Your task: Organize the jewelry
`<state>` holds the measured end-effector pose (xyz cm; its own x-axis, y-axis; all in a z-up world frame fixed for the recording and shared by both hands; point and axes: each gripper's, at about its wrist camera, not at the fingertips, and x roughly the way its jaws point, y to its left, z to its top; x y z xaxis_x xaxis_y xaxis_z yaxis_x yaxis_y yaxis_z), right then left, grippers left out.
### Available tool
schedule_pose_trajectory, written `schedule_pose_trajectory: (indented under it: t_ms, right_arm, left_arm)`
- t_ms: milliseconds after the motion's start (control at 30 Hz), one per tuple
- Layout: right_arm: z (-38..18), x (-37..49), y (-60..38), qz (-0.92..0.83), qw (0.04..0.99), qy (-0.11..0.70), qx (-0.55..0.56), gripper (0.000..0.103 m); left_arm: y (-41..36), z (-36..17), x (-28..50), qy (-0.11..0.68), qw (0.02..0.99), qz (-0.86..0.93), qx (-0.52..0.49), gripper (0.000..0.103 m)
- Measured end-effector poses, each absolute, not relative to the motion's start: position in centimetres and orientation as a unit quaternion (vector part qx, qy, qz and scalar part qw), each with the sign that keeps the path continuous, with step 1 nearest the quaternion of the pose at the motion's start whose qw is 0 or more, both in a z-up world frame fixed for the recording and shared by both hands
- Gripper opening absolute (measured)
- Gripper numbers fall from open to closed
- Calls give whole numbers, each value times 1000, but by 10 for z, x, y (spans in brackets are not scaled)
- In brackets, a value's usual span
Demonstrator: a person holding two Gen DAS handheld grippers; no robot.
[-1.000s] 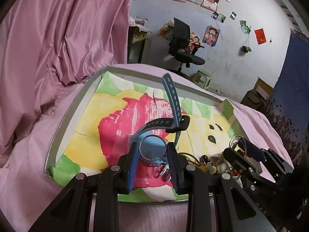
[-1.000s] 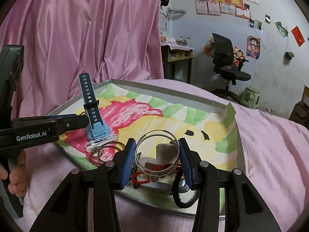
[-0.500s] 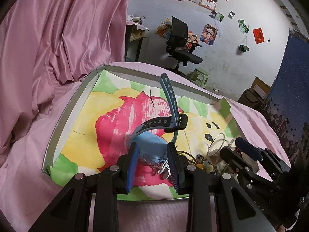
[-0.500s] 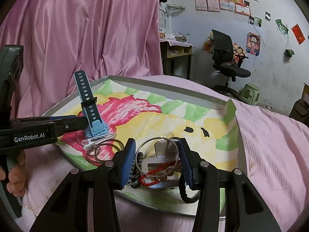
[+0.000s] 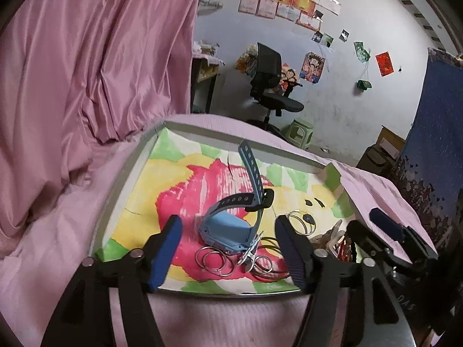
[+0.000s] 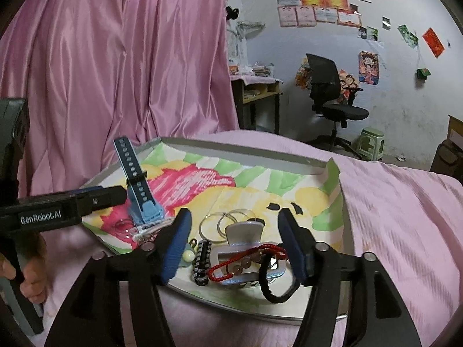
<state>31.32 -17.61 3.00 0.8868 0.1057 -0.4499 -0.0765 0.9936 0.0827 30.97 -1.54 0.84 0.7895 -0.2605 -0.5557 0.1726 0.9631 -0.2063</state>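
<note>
Both grippers stand released over the near edge of a tray (image 5: pixel 127 185) lined with a flower-painted sheet. Left gripper (image 5: pixel 228 248): its jaws have just been opening, and the blue smartwatch (image 5: pixel 228 228) lies on the sheet between the blue pads, touched by neither, its strap sticking up toward the far side. Metal rings (image 5: pixel 214 260) lie just near of the watch. Right gripper (image 6: pixel 234 245): its jaws have also just been opening, with two thin hoops (image 6: pixel 222 224), a silver hair claw (image 6: pixel 243 234), a red bead cord (image 6: pixel 246 263) and a black braided band (image 6: pixel 201 263) lying loose between the pads. A black loop (image 6: pixel 275 289) sits by the right pad.
</note>
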Motion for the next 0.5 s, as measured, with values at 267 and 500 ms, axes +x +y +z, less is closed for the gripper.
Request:
schedule_pose_trajectory:
  t_ms: [267,500]
  right_arm:
    - [38,301,-190,31,976,207,63,79]
    - [37,291,-201,23,975,201,88,91]
  left_arm:
    - [-17,20,289,270,956,-105,-41,86]
    - [-17,28,269,237,966,-98,-28,98]
